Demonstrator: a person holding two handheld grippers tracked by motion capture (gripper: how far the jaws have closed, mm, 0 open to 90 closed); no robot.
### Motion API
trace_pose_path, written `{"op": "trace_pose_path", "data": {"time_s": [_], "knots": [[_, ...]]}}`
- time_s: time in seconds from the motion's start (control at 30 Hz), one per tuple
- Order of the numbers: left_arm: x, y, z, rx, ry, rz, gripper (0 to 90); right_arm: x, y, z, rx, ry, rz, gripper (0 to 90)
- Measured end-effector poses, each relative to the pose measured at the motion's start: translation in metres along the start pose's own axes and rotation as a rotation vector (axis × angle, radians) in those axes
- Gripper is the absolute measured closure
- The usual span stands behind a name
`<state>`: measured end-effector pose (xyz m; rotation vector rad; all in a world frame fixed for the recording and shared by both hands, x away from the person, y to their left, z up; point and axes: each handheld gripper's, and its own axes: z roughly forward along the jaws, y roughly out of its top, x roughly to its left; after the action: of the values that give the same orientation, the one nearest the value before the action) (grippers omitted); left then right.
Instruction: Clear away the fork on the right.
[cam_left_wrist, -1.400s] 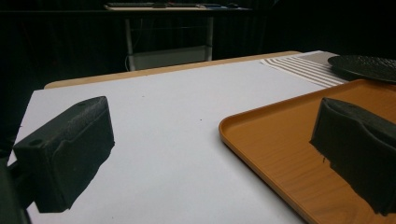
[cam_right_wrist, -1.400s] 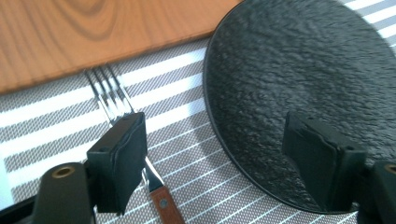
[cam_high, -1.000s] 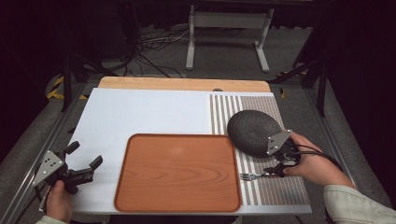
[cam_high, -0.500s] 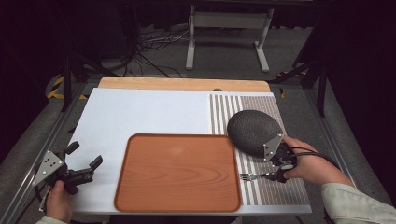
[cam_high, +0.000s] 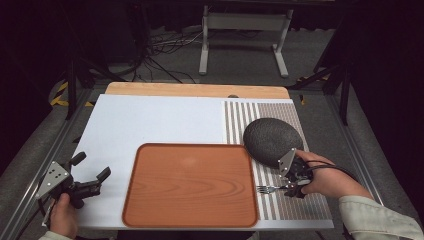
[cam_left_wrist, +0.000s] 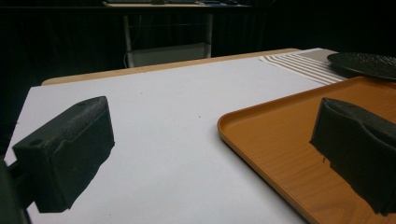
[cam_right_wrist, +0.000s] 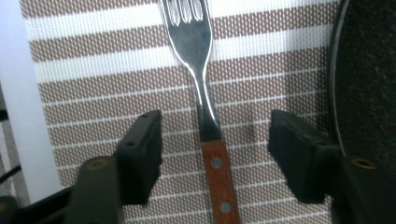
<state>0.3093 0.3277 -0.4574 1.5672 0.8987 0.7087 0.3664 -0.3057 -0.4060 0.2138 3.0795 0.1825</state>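
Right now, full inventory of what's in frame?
fork: 1, steel with brown wooden handle, on the striped mat, between the right claw's jaws, not yet gripped
plate: 1, dark speckled, on the striped mat
striped mat: 1, brown and white, right side of table
tray: 1, orange-brown wood grain, near centre
white sheet: 1, covers left of table
left claw: 1, black, open, near left corner
right claw: 1, black, jaws have just been closing

Wooden-handled steel fork (cam_right_wrist: 205, 116) — flat on striped placemat (cam_right_wrist: 93, 93)
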Motion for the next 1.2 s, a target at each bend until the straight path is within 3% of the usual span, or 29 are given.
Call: {"op": "trace_pose_path", "data": {"time_s": [0.43,0.73,1.0,1.2], "knots": [[0.0002,-0.0004,0.0005,0.004,-0.002,0.000,0.3,-0.0014,0.0040,0.0055,0.115,0.017,-0.080,69.6],[0.0001,-0.0004,0.0002,0.000,0.001,-0.007,0.3,0.0008,0.0059,0.0075,0.132,0.031,-0.099,77.5],[0.0002,-0.0004,0.0001,0.000,0.001,-0.007,0.3,0.0021,0.0059,0.0076,0.129,0.026,-0.121,78.4],[0.0007,-0.0002,-0.0001,0.000,0.002,-0.002,0.3,0.0025,0.0052,0.0050,0.134,0.004,-0.106,78.7]]}}
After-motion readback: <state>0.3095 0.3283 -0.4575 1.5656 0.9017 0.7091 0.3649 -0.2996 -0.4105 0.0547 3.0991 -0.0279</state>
